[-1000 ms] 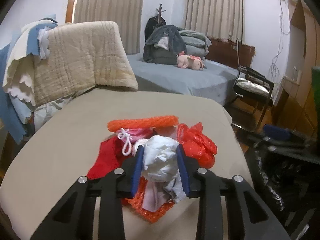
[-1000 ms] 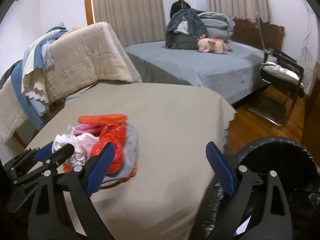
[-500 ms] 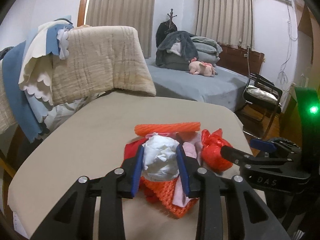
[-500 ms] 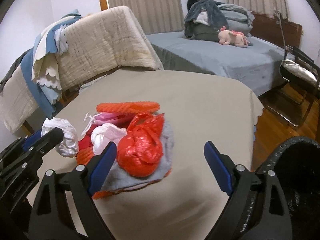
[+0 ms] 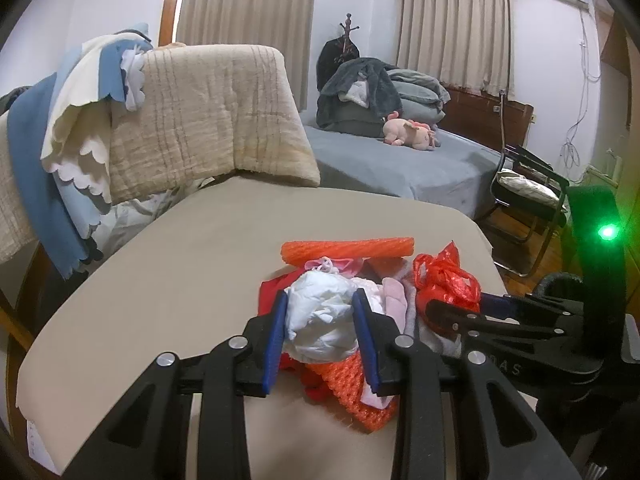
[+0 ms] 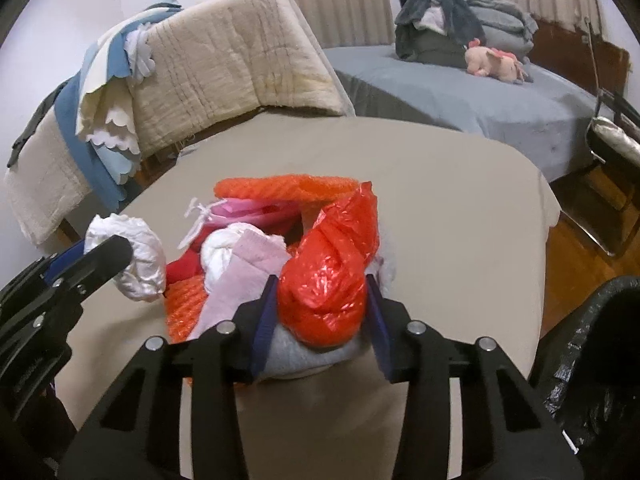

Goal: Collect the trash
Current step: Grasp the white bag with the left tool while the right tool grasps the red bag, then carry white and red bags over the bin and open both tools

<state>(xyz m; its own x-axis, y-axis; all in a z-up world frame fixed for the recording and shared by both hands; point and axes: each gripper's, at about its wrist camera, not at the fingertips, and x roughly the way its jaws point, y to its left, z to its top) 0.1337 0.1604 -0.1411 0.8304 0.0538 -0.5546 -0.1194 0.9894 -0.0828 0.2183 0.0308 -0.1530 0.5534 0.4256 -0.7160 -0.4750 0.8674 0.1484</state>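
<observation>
Two grabs are under way: left tongs (image 5: pixel 320 332) clamp a white paper wad (image 5: pixel 320 320), right tongs (image 6: pixel 318 312) pinch the red plastic bag (image 6: pixel 328 284); next, probably the black-lined bin (image 6: pixel 592 360).

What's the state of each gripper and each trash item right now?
left gripper: shut on the white wad
white wad: crumpled, pinched between the blue pads
right gripper: shut on the red bag
red bag: bunched, clamped on both sides
orange mesh tube: lying flat at the pile's far edge
bin liner: open, beside the table
</observation>
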